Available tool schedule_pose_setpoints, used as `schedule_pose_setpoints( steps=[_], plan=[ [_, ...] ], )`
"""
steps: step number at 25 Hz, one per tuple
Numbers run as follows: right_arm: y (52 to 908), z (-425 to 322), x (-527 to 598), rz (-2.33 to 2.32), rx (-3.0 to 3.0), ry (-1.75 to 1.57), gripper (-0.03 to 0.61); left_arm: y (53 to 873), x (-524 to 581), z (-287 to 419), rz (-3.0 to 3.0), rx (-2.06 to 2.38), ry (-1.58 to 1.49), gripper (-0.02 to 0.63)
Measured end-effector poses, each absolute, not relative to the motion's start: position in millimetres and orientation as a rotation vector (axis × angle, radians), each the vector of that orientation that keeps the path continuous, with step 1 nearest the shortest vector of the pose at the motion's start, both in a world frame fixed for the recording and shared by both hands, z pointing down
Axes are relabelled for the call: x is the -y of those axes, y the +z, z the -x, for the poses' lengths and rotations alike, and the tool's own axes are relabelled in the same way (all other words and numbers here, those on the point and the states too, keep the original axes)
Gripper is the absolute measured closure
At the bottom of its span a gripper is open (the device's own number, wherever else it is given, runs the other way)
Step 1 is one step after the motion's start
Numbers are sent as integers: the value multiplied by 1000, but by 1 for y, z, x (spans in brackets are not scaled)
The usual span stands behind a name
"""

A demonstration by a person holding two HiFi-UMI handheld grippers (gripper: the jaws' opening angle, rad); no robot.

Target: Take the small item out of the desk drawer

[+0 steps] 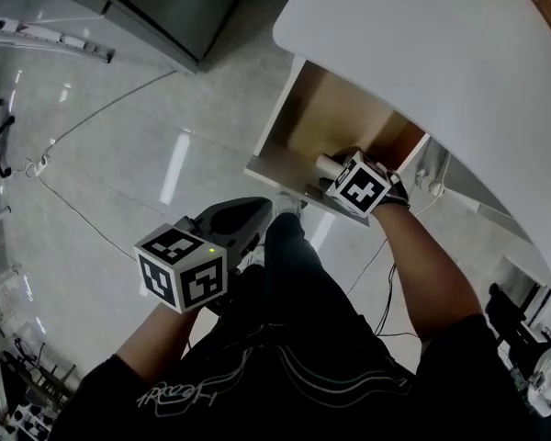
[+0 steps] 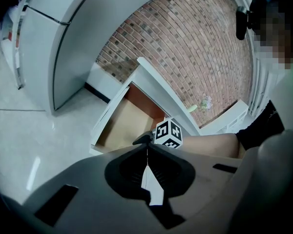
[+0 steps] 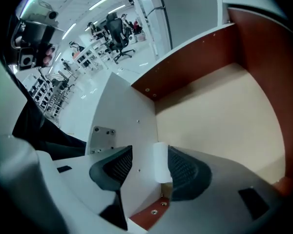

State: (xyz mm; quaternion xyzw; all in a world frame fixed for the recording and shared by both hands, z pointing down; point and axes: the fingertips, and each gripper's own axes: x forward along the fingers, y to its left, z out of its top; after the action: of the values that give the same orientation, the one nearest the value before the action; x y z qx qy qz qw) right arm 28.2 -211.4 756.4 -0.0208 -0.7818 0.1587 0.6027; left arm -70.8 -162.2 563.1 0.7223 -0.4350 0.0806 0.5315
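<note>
White script (image 1: 179,395) on shirt (image 1: 285,375) seems illegible.

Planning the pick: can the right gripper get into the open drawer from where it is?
Probably yes. The right gripper sits at the front panel, jaws apart astride it, and the drawer ahead lies open from above with a bare floor; only the desk top overhangs its back.

Drawer (image 1: 335,118) — matt wood; floor (image 1: 119,154) glossy.
</note>
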Motion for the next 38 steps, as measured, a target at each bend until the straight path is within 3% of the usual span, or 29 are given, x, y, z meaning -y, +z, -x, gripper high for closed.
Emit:
schedule_pose_setpoints(
  steps=[11, 28, 31, 38],
  plan=[
    [811, -23, 221, 67, 1659, 376, 364, 597, 166, 109, -1641, 1083, 169, 591],
    [830, -38, 221, 116, 1629, 323, 385, 613, 159, 105, -1591, 1106, 142, 591],
    [830, -34, 217, 125, 1630, 343, 440, 614, 160, 108, -1587, 1108, 141, 591],
    [829, -24, 225, 100, 1670, 344, 443, 617, 160, 113, -1574, 1116, 137, 591]
  ],
)
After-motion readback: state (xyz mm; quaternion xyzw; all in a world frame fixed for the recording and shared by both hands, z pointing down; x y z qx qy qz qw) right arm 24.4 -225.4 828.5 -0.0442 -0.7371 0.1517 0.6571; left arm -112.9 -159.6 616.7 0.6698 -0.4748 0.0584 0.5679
